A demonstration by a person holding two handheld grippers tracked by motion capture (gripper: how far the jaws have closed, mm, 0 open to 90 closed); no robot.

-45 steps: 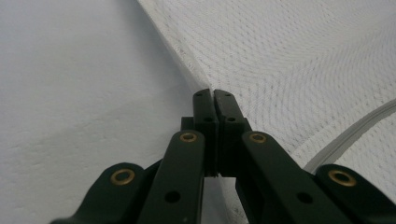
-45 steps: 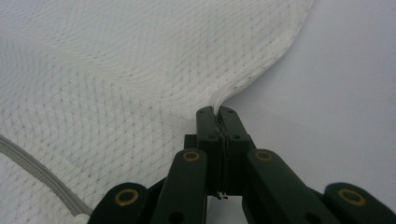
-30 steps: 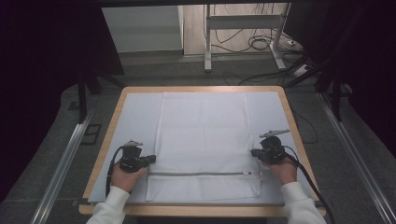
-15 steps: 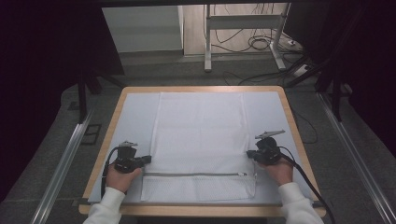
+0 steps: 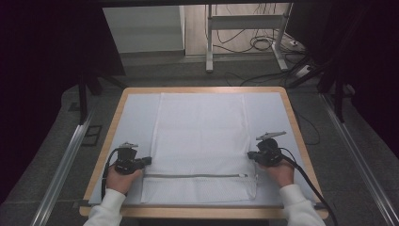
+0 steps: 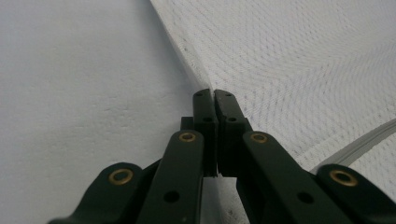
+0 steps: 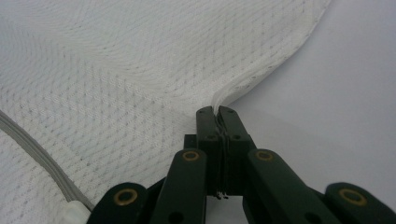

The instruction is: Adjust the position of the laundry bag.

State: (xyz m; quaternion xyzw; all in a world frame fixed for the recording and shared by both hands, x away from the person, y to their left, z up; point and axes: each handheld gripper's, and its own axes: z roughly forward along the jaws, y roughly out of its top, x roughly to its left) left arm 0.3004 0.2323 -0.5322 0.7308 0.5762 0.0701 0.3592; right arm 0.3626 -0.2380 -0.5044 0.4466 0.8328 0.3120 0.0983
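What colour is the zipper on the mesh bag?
Grey. The zipper on the white mesh bag shows best in the high view.

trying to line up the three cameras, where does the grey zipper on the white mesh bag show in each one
High view: the zipper runs level across the mesh bag near its front end, between the two grippers.
Left gripper view: a grey strip at the right edge.
Right gripper view: a grey strip at the lower left.
Shared landmark: the bag's hemmed side edges.
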